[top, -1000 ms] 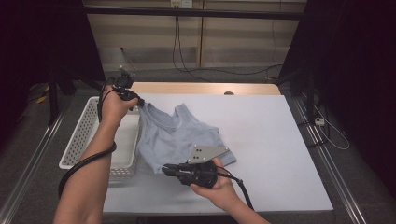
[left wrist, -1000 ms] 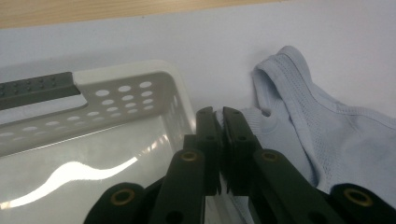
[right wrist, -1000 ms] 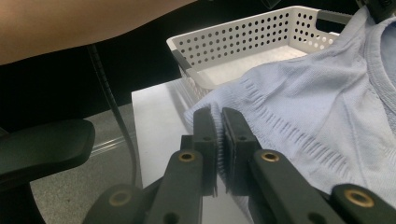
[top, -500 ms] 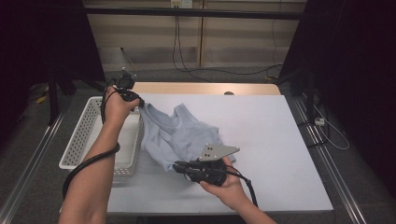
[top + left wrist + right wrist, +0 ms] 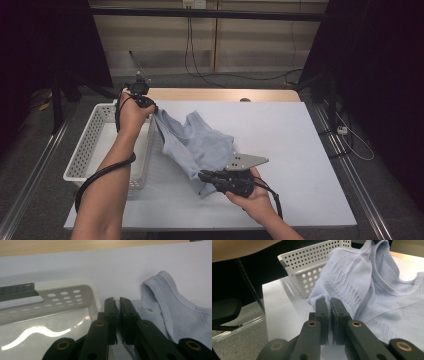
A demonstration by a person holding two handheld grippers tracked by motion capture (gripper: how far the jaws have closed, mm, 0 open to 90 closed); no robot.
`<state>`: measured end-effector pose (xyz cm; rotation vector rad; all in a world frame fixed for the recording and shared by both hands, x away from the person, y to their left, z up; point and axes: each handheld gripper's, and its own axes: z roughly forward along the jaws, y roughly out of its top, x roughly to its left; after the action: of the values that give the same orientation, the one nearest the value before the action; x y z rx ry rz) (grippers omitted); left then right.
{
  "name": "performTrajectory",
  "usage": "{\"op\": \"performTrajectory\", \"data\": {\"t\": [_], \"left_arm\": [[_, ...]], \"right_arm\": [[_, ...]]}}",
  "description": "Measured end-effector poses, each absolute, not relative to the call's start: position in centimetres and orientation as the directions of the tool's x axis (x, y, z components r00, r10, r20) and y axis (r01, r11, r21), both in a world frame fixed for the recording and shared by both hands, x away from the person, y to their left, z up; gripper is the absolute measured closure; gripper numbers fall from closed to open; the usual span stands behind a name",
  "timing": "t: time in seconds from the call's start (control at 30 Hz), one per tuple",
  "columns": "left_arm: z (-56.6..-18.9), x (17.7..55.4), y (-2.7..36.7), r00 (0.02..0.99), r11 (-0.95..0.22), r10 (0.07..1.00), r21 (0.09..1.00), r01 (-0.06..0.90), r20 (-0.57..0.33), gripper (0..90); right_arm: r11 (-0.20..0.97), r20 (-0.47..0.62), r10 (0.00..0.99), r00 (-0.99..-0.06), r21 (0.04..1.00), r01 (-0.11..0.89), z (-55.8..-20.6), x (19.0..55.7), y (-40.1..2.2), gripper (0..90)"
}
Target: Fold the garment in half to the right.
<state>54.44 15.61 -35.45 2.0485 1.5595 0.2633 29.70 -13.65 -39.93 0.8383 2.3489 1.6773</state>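
Pale-blue ribbed knit tank top [image 5: 200, 142], clamped at both ends by left gripper [image 5: 150, 106] and right gripper [image 5: 206, 176], has shifted slightly rightward with the right hand, away from the white perforated plastic basket [image 5: 90, 150], likely spreading for folding.

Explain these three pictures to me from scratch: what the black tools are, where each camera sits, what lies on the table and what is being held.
A person holds a hand-operated clamp with two black jaws in each hand. The high view looks down from above the table; the other two come from cameras riding on each clamp, looking along its jaws.

On the white table lie a light blue sleeveless knit top and, at the left, a white perforated plastic basket.

The left gripper is shut on an edge of the top beside the basket. The right gripper is shut on another edge nearer the person. Between them the top is partly lifted off the table.
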Motion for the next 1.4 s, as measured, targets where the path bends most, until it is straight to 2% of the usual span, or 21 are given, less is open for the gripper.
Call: {"op": "performTrajectory", "data": {"t": [0.83,1.2,1.33,1.4], "left_arm": [[-35.2,54.9,14.9,0.313,-0.174,0.934,0.546,0.820,-0.172,84.4],[-35.1,55.3,13.4,0.350,-0.199,0.921,0.568,0.798,-0.169,84.1],[-35.1,55.7,12.8,0.366,-0.209,0.915,0.580,0.788,-0.167,82.3],[-35.2,55.8,12.5,0.374,-0.205,0.911,0.600,0.774,-0.171,78.6]], "right_arm": [[0.242,0.188,0.574,-0.797,0.891,0.384,-40.9,30.3,-15.8,86.4],[0.257,0.161,0.604,-0.780,0.888,0.383,-41.2,30.4,-17.1,86.5],[0.255,0.155,0.627,-0.763,0.885,0.389,-41.4,30.5,-17.7,86.6],[0.255,0.155,0.636,-0.756,0.883,0.395,-41.5,30.4,-18.1,86.7]]}}
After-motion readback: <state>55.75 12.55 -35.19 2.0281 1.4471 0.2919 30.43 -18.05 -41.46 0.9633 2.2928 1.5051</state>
